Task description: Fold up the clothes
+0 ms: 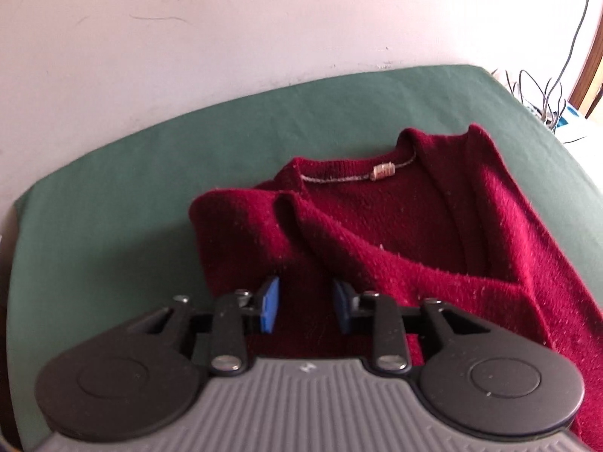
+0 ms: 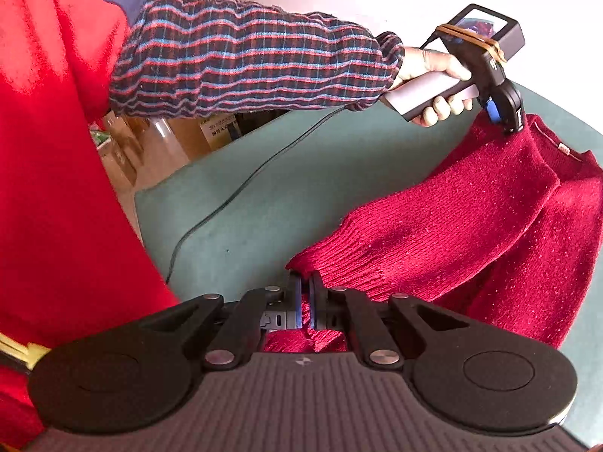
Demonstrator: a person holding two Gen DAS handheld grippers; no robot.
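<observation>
A dark red knit sweater lies on the green table cover, neck opening and label toward the wall. My left gripper hovers over its near shoulder fold, blue pads apart, fabric showing in the gap but not pinched. Seen from the right wrist, that left gripper rests at the top of the sweater, held by a hand in a striped sleeve. My right gripper is shut on the ribbed end of the sweater's sleeve, lifted off the cover.
A white wall stands behind the table. Loose cables hang past its right corner. A black cord trails across the green cover. The person's red top fills the left; boxes sit on the floor beyond.
</observation>
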